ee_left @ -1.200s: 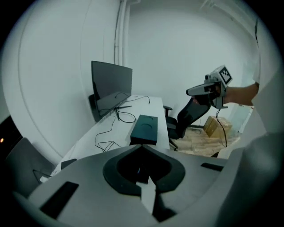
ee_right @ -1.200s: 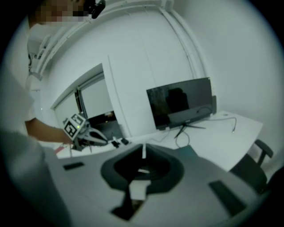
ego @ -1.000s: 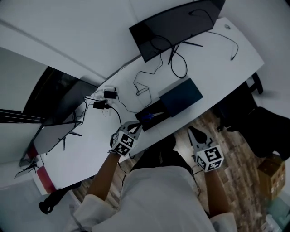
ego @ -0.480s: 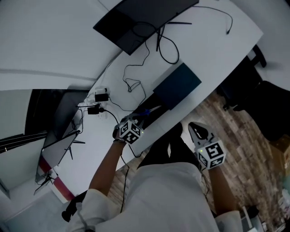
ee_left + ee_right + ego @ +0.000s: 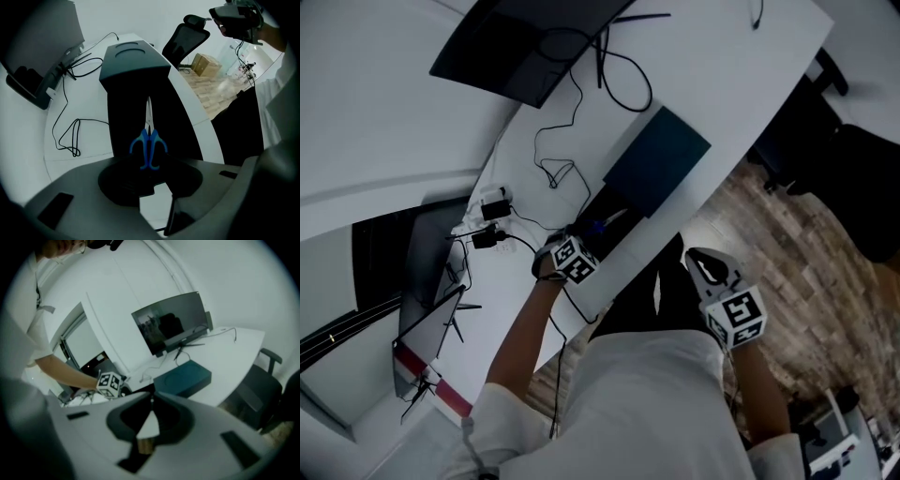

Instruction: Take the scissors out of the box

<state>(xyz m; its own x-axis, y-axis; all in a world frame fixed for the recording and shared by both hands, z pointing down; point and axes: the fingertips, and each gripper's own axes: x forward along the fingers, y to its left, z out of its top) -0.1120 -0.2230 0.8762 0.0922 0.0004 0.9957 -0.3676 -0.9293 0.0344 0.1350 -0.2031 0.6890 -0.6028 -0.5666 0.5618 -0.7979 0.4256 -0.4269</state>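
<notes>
Blue-handled scissors (image 5: 149, 148) lie in a long black box (image 5: 123, 123) on the white desk, blades pointing away; they are a blue speck (image 5: 598, 228) in the head view. The box's dark lid (image 5: 656, 161) lies just beyond it. My left gripper (image 5: 150, 158) points down right over the handles; its jaws have just been opening and stand open, with the handles between the tips and not pressed. My right gripper (image 5: 710, 270) is off the desk edge over my lap, its tips together and empty (image 5: 151, 400).
A monitor (image 5: 525, 47) and loose cables (image 5: 553, 173) sit behind the lid, power adapters (image 5: 492, 208) to the left, and a second screen (image 5: 422, 258) beyond them. An office chair (image 5: 185, 40) and a cardboard box (image 5: 206, 63) stand on the wooden floor past the desk edge.
My left gripper has come down onto the open box and now hangs over the scissors. My right gripper has sunk slightly beside my lap. The head view has shifted.
</notes>
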